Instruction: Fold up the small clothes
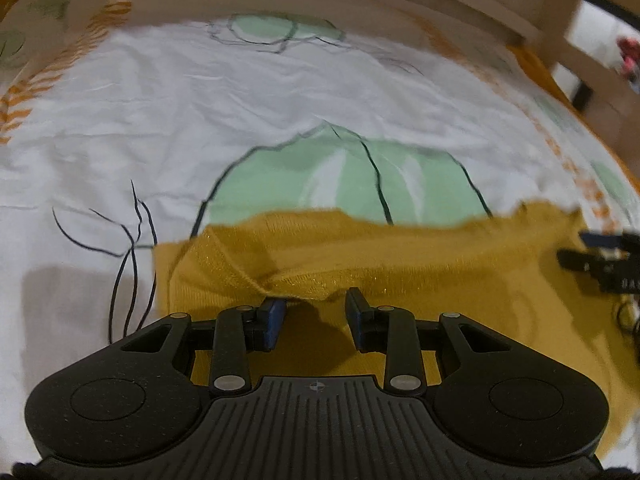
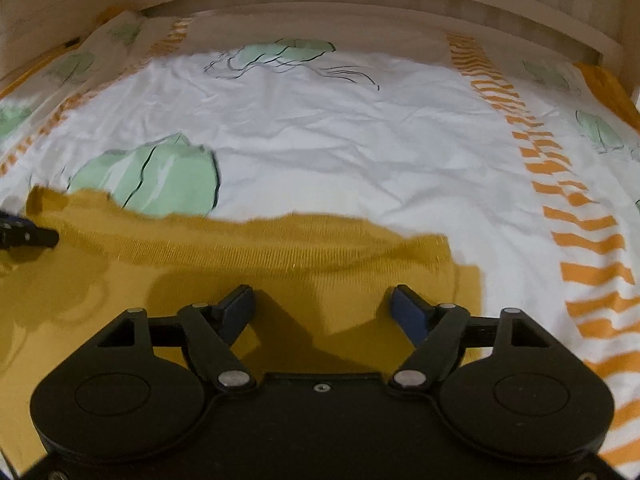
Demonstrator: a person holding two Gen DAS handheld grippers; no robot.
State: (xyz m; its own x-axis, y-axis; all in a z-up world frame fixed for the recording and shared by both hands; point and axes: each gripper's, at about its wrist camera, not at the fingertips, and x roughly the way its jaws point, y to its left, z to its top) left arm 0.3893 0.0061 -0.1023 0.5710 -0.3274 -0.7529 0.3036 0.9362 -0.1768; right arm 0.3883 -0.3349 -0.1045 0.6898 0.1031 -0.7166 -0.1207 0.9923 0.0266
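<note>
Both hand-held grippers spread, left (image 1: pixel 316 312), right (image 2: pixel 322 308), over mustard garment (image 2: pixel 280 248), patterned bedsheet (image 2: pixel 340 140)

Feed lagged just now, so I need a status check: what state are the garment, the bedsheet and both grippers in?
Mustard garment: spread on the bed, rumpled, far edge uneven.
Left gripper: open, over the garment, fabric bunched at its tips.
Right gripper: wide open, over the garment, holding nothing.
Bedsheet: wrinkled, lying flat.
</note>
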